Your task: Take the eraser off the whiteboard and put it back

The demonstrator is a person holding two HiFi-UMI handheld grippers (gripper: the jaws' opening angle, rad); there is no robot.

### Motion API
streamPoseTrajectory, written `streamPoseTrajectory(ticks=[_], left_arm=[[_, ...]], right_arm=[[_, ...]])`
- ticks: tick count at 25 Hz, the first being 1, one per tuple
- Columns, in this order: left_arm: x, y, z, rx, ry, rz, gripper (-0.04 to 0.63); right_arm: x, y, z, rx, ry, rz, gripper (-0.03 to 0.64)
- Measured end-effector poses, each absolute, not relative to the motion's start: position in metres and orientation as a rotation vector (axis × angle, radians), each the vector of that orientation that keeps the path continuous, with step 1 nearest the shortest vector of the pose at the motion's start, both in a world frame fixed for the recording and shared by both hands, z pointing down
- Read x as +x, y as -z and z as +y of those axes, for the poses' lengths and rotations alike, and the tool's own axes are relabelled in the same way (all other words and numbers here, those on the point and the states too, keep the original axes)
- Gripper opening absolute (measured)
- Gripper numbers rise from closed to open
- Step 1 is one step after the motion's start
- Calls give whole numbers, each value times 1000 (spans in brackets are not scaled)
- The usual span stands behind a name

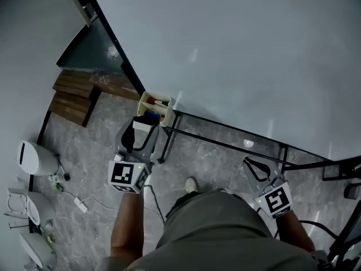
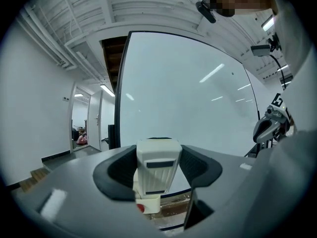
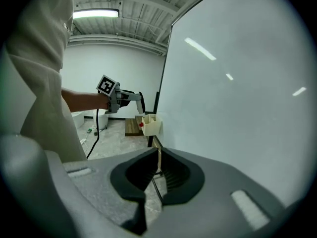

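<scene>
The cream eraser (image 2: 157,160) sits between the jaws of my left gripper (image 2: 158,182), which is shut on it and pointing level. In the head view this gripper (image 1: 142,131) holds the eraser just in front of a cream marker holder (image 1: 155,106) at the lower left corner of the whiteboard (image 1: 237,55). The holder (image 2: 148,206), with a red cap in it, shows right beneath the eraser. My right gripper (image 1: 253,166) hangs lower right, shut and empty, its jaws (image 3: 157,175) tilted down along the board (image 3: 237,98).
The whiteboard's black stand frame (image 1: 225,143) runs along the grey floor below the board. Wooden steps (image 1: 76,97) lie to the left, and white devices (image 1: 31,157) with a cable stand at the far left. A shoe (image 1: 192,184) shows between the grippers.
</scene>
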State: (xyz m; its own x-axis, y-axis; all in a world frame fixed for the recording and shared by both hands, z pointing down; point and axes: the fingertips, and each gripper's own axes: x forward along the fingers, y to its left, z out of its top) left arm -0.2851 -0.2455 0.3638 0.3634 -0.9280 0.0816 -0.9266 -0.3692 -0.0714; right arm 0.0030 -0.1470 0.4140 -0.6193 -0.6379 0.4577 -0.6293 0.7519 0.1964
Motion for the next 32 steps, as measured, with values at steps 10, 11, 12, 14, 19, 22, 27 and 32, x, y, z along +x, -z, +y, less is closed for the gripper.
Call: streamPoseTrajectory(ticks=[10,11,12,14,19,22,27,32], left_arm=[[-293,-412,-297,-2635,196,1742,268],[-292,-416,-302,-2640,200,1743,268],[-291,-420,-306,-2643,205,1743,268],[-290,-426,-313,-2651,213,1745,268],[-285,-442,-322,-2663,238,1739,267],[-286,-453,-324,-2674,250,1748,267],[-286,-472,-328,-2680,279,1756,267],[-285,-486,-327,-2690,307,1764,267]], right_arm=[[4,-418,-148,1059,-50,-2343,9],[5,-418,-148,1068,-57,-2335,9],[6,-417,-148,1081,-73,-2327,9],[7,-415,-149,1101,-92,-2311,9],[10,-416,-149,1123,-109,-2277,9],[8,-417,-150,1122,-119,-2263,9],[5,-422,-155,1113,-130,-2245,9],[1,-424,-155,1098,-138,-2233,9]])
